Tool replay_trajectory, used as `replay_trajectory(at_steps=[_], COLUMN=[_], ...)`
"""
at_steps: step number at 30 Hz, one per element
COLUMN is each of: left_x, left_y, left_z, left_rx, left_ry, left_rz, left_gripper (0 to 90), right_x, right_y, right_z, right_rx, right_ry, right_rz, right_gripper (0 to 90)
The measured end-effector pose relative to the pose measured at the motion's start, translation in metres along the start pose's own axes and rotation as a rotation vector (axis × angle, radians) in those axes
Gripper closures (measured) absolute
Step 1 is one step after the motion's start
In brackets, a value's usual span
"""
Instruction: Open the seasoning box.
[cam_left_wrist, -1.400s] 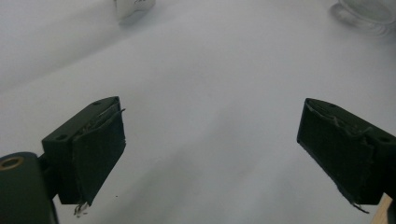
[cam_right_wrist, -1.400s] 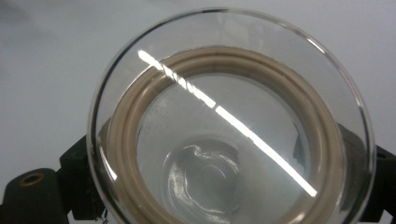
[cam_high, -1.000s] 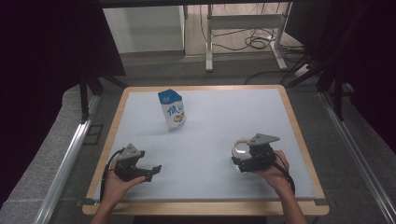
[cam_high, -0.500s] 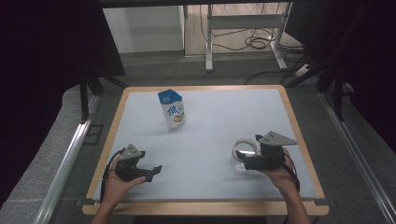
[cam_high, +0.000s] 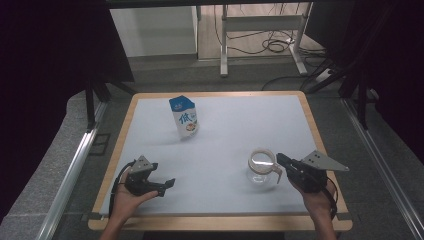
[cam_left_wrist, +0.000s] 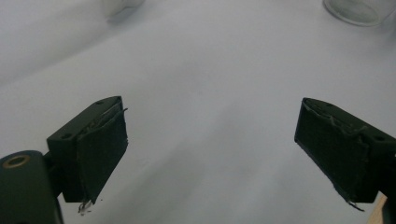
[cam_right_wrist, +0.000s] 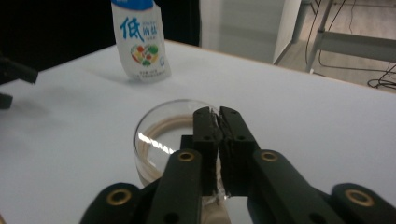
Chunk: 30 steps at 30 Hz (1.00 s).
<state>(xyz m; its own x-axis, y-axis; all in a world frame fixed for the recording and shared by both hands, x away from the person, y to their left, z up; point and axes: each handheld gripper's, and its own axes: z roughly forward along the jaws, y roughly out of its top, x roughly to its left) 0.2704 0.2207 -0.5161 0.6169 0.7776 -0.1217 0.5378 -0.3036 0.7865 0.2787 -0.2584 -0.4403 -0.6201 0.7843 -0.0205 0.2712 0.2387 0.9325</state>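
A clear glass jug (cam_high: 260, 167) with a small handle stands on the white table top (cam_high: 225, 135), right of the middle. My right gripper (cam_high: 279, 157) is at the jug's right rim. Its jaws have just been closing and now stand shut, pads together with nothing clearly between them. In the right gripper view they (cam_right_wrist: 219, 114) sit over the near rim of the jug (cam_right_wrist: 159, 126). A blue and white pouch (cam_high: 184, 118) (cam_right_wrist: 140, 42) stands upright at the back left. My left gripper (cam_high: 167, 186) (cam_left_wrist: 210, 154) rests open and empty near the front left edge.
A wooden frame (cam_high: 320, 140) borders the table top. Beyond the far edge are a metal stand (cam_high: 260, 30) and floor cables (cam_high: 275, 46). Dark curtains hang on both sides. The jug's base (cam_left_wrist: 359, 9) shows at the left gripper view's top right.
My right gripper has drawn back to the right from around the jug, and its jaws have shut. The jug sits slightly nearer the front. The left hand has kept still.
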Motion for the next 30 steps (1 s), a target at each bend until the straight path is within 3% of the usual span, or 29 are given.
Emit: replay_trajectory(at_steps=[8, 15, 19, 30], left_x=[0.003, -0.002, -0.003, -0.004], left_y=[0.001, 0.004, 0.004, 0.004], left_z=[0.0, 0.004, 0.006, 0.007], left_rx=[-0.011, -0.008, -0.003, -0.009], left_ry=[-0.012, -0.018, -0.025, -0.03], left_rz=[-0.018, -0.001, 0.0, -0.006], left_gripper=[11.1, 11.9, 11.9, 13.0], right_x=[0.001, -0.003, -0.006, -0.002], right_y=[-0.009, -0.014, -0.014, -0.019], right_z=[-0.003, -0.01, -0.015, 0.002], right_rx=[0.029, 0.04, 0.025, 0.056], right_ry=[0.019, 0.006, 0.011, 0.027], right_rz=[-0.012, -0.039, -0.027, -0.044], right_gripper=[90.0, 90.0, 90.0, 90.0])
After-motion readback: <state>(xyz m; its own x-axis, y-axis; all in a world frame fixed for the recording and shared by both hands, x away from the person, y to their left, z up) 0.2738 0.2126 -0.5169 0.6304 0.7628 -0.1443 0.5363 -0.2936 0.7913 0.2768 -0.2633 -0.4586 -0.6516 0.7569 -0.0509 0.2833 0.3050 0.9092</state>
